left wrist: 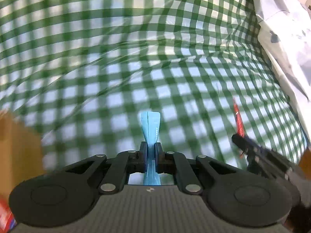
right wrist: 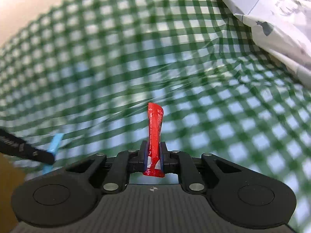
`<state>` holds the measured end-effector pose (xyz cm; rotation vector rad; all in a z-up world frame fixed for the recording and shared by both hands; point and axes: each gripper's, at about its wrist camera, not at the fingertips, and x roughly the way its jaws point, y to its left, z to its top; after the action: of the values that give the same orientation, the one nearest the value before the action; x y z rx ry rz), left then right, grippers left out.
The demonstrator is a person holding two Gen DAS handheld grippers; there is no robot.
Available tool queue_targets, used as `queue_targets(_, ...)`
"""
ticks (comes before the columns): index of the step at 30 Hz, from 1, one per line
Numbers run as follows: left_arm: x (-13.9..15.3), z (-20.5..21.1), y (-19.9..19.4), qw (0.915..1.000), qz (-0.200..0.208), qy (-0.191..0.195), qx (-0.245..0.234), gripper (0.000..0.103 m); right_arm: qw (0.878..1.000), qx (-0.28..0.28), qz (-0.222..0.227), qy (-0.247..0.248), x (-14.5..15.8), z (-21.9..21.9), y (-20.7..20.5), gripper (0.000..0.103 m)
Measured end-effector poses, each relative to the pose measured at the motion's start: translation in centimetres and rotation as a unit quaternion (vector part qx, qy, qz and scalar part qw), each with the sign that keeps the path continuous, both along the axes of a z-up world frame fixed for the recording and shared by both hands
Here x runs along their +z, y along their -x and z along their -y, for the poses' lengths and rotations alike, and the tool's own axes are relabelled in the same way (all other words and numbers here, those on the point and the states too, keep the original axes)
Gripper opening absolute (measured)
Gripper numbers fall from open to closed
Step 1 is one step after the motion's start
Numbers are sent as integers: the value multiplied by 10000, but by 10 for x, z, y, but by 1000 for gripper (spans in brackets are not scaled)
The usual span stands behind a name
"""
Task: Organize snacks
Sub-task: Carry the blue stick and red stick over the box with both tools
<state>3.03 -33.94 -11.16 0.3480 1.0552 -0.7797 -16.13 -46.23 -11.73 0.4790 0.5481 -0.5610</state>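
Note:
My left gripper (left wrist: 150, 147) is shut on a light blue snack packet (left wrist: 150, 125), held edge-on above the green checked tablecloth (left wrist: 97, 58). My right gripper (right wrist: 153, 147) is shut on a red snack packet (right wrist: 155, 124), also held above the cloth. In the left wrist view the right gripper (left wrist: 238, 138) shows at the right with the red packet (left wrist: 238, 120) sticking up. In the right wrist view the left gripper (right wrist: 48, 157) shows at the far left with the blue packet (right wrist: 55, 142). Both views are motion-blurred.
A white printed plastic bag (left wrist: 281, 29) lies at the upper right; it also shows in the right wrist view (right wrist: 272, 13). A brown cardboard box (left wrist: 17, 145) stands at the left edge, with a red package (left wrist: 5, 215) below it.

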Motion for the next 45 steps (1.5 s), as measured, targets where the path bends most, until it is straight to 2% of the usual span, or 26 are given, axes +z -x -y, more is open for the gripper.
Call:
queue_targets(6, 44, -117, 54, 9991, 237, -225, 275, 7, 9977, 591, 150, -300, 55, -130, 53, 12)
queue_targets(12, 84, -239, 88, 9943, 555, -383, 822, 8, 9890, 1411, 143, -420, 109, -229, 73, 12)
queue_targets(17, 100, -329, 110, 9891, 674, -373, 1255, 8, 9798, 1964, 131, -348, 114, -307, 71, 12)
queue_targets(23, 110, -399, 137, 9850, 791, -190, 1521, 8, 9668, 2554, 82, 72, 122, -378, 75, 12)
queue_targets(32, 111, -439, 158, 9822, 811, 168, 1686, 8, 9606, 2713, 29, 608, 145, -413, 91, 12)
queue_targets(38, 112, -440, 161, 9814, 835, 285, 1703, 8, 9585, 2737, 12, 805, 148, -419, 94, 12)
queue_targets(45, 111, -440, 162, 9814, 828, 297, 1704, 8, 9581, 2748, -18, 814, 145, -419, 94, 12)
